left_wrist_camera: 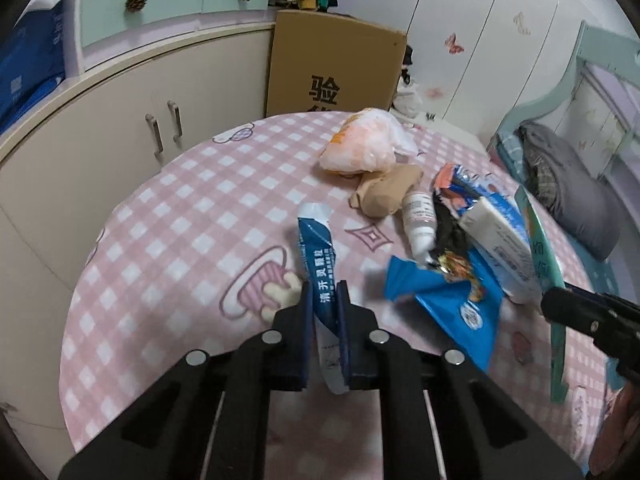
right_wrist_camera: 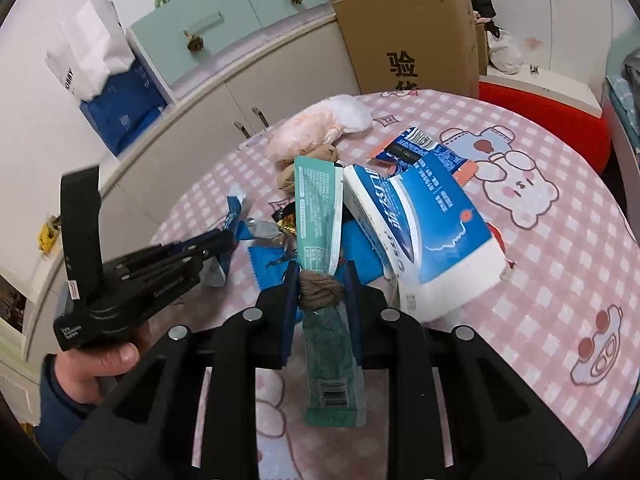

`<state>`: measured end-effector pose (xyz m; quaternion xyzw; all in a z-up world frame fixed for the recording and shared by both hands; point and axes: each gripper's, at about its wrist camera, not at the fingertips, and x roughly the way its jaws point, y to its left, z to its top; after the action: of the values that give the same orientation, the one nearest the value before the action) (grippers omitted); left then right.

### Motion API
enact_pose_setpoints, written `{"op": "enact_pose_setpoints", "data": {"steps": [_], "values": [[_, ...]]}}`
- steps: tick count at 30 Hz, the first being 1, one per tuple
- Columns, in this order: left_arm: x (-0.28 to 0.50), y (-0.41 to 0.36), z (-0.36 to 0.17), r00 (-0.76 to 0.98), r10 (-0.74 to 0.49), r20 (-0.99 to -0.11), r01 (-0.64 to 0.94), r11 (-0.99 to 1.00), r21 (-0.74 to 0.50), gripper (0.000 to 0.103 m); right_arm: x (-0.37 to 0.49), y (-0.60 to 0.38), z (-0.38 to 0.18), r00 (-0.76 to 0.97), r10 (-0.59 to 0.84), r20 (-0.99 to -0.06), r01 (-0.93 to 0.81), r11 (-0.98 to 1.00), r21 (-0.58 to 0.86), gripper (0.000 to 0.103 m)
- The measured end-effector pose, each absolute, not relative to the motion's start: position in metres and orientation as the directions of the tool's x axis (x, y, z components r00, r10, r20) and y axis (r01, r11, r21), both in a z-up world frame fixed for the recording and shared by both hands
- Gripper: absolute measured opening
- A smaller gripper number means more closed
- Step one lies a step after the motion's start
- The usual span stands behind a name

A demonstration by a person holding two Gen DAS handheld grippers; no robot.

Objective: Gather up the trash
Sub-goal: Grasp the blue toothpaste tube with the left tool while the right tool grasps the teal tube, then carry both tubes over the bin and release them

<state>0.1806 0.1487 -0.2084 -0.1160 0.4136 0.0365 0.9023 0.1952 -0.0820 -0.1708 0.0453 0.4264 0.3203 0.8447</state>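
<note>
Held: our left gripper clamps a blue sachet, right gripper a green wrapper; both protrude beyond fingertips, likely snagging table litter.

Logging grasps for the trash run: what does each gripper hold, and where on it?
Left gripper: blue sachet, clamped near mid-length. Right gripper: green wrapper, also mid-length, with a brown knotted wad.

bottle: 1 | tissue pack: 1 | cardboard box: 1 (pinecones: 2)
</note>
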Motion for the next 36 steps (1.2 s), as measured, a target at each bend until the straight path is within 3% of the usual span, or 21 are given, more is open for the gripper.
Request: {"op": "enact_pose_setpoints", "data": {"steps": [12,19,36], "values": [[0.123,0.123,-0.15,0.753,-0.021,-0.657,-0.151,0.967,-0.205,0.011,0.174,-0.157,-0.146,0.517,0.602,-0.609,-0.436,0.797,0.417,0.022],[0.123,0.046,-0.114,0.789,-0.124,-0.602,0.007,0.981,-0.193,0.011,0.162,-0.23,-0.136,0.612,0.554,-0.565,-0.34,0.828,0.445,0.022],[0.142,-0.163,-0.096,0.706,-0.393,-0.589,0.376,0.913,-0.158,0.011,0.122,-0.432,-0.14,0.786,0.332,-0.522,-0.034,0.866,0.499,0.022]]}}
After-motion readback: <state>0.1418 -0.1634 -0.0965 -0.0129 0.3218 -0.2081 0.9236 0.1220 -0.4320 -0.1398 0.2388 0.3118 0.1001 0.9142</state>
